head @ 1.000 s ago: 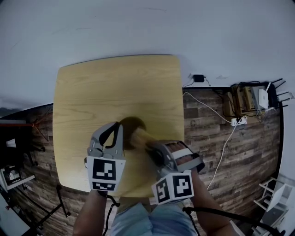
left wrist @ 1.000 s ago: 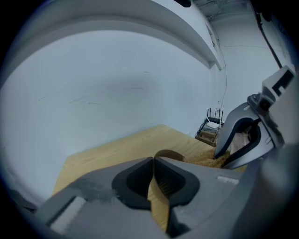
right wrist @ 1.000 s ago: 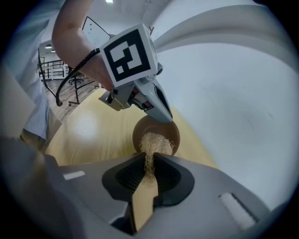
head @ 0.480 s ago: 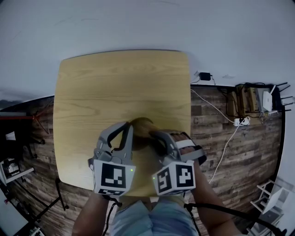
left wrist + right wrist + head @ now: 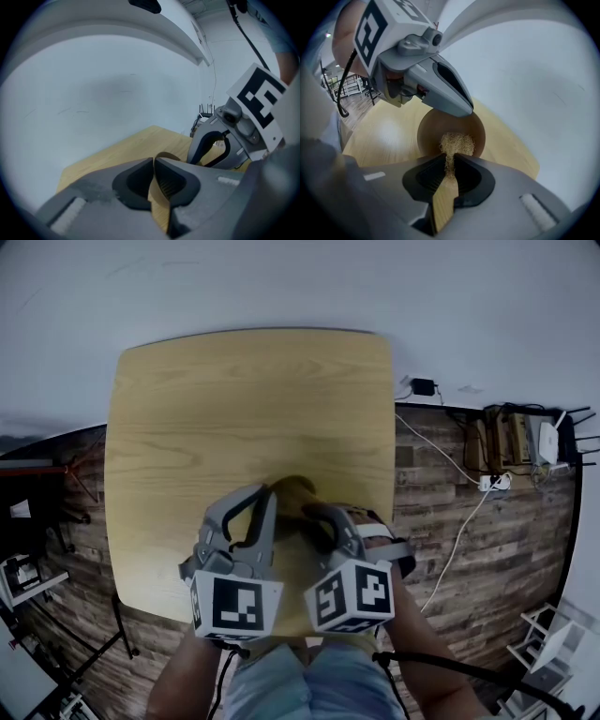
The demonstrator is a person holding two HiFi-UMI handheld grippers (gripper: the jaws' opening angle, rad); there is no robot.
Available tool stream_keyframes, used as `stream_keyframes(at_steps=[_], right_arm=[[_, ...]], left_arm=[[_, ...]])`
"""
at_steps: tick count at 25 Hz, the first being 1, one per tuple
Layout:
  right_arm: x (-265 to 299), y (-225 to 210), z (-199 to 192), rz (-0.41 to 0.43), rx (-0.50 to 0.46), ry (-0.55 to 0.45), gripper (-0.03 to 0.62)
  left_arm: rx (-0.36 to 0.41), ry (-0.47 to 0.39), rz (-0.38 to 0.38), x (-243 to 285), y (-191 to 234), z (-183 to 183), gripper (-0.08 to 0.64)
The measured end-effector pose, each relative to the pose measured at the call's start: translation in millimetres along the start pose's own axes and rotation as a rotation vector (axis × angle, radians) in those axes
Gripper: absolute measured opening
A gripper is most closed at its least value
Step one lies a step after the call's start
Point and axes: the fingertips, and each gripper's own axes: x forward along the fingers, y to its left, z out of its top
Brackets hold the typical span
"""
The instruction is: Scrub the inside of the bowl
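Observation:
A brown wooden bowl (image 5: 296,491) sits tilted on its side near the front of the wooden table (image 5: 244,399). My left gripper (image 5: 265,499) is shut on the bowl's rim (image 5: 157,188), which shows edge-on between the jaws. My right gripper (image 5: 315,515) is shut on the wooden handle (image 5: 445,202) of a scrubbing brush. The brush's pale fibre bristles (image 5: 457,143) lie against the inside of the bowl (image 5: 433,133). In the right gripper view the left gripper (image 5: 440,89) reaches down onto the bowl's upper rim. In the head view the grippers hide most of the bowl.
The table's front edge (image 5: 187,613) lies just under my hands. Right of the table, a wood-plank floor carries cables and a power strip (image 5: 487,484). A pale wall (image 5: 281,282) stands beyond the table's far edge.
The two grippers have drawn closer together over the bowl. The brush handle that showed between them a second ago is now hidden, with the bristles inside the bowl.

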Motion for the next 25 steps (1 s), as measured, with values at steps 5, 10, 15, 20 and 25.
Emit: stream_keyframes(at_steps=[5,10,15,20,25], right_arm=[[2,7,-2,0.031,0.038,-0.011,0.054],[0,21,1,0.070,0.039,-0.028,0.054],[-5,32,4,0.106,0.020,-0.041,0.054],[-14,43,7,0.134,0.008,-0.054,0.054],[-27,45,4,0.129,0.011,-0.059,0.054]], left_arm=[[-0.005,-0.002,0.005,2,-3,7,0.035],[0.019,0.015,0.007,2,-3,-1,0.035],[0.040,0.025,0.011,3,-2,-5,0.035],[0.021,0.029,0.020,6,3,-6,0.035],[0.039,0.030,0.020,8,6,-3,0.035]])
